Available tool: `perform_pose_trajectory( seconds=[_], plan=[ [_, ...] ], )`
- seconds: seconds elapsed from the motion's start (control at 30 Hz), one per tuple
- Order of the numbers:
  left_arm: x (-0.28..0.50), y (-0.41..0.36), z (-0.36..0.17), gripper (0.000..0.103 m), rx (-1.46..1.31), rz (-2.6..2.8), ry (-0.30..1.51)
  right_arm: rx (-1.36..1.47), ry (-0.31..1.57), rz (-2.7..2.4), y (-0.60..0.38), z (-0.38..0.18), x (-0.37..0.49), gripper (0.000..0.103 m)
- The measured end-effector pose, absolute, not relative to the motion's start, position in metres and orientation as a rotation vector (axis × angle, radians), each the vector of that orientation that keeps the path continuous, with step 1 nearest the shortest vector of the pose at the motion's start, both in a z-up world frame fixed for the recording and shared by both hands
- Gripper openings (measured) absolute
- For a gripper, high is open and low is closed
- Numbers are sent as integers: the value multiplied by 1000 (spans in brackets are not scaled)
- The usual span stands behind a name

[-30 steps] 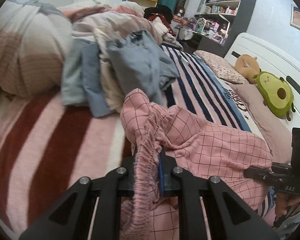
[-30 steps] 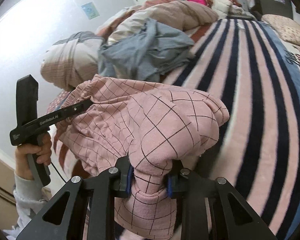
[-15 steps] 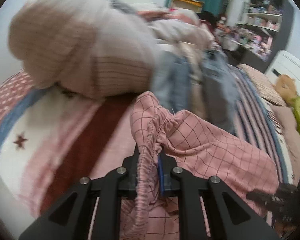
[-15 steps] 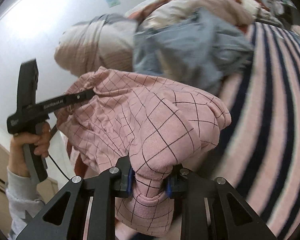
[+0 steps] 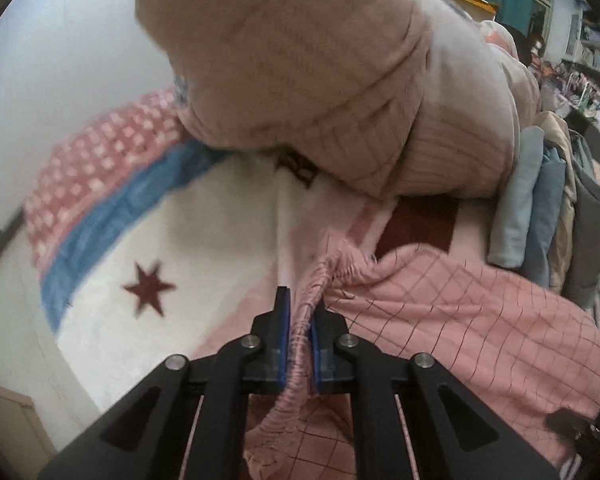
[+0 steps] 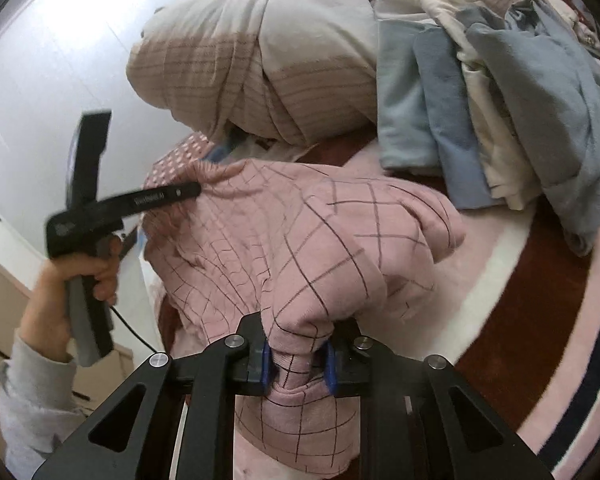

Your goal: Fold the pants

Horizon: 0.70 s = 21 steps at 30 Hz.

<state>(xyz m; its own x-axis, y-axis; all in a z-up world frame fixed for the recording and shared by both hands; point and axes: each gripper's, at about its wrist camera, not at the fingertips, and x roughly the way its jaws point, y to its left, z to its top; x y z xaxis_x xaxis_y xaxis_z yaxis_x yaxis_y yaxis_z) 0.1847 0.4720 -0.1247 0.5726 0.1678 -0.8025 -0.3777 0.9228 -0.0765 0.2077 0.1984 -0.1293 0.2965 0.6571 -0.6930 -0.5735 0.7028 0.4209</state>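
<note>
The bed (image 5: 204, 240) carries a striped blanket (image 6: 540, 320) with a red star (image 5: 150, 289). Resting directly on it: a rolled beige-and-pink quilt (image 6: 268, 64), a pile of blue and cream clothes (image 6: 500, 120), and pink checked pants (image 6: 300, 240).

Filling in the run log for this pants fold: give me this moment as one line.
left gripper: shut on waistband | right gripper: shut on pink checked pants | pants bunched, unfolded, over bed blanket

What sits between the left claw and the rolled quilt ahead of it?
In the left wrist view, only the star-print blanket lies between the left claw, shut on the pink checked pants, and the rolled quilt.
</note>
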Motion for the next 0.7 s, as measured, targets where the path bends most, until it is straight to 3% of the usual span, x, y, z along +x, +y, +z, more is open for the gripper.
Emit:
perform_pose_trajectory(
  seconds=[0.2, 0.37, 0.43, 0.7],
  plan=[
    [191, 464, -138, 11, -235, 308, 935, 42, 1013, 777, 193, -149, 209, 18],
    [187, 456, -131, 34, -160, 360, 931, 49, 1025, 765, 187, -149, 208, 28],
    [181, 457, -126, 48, -186, 347, 910, 42, 1022, 768, 186, -146, 205, 29],
    [165, 437, -106, 53, -131, 339, 871, 6, 984, 780, 177, -135, 188, 39]
  ],
)
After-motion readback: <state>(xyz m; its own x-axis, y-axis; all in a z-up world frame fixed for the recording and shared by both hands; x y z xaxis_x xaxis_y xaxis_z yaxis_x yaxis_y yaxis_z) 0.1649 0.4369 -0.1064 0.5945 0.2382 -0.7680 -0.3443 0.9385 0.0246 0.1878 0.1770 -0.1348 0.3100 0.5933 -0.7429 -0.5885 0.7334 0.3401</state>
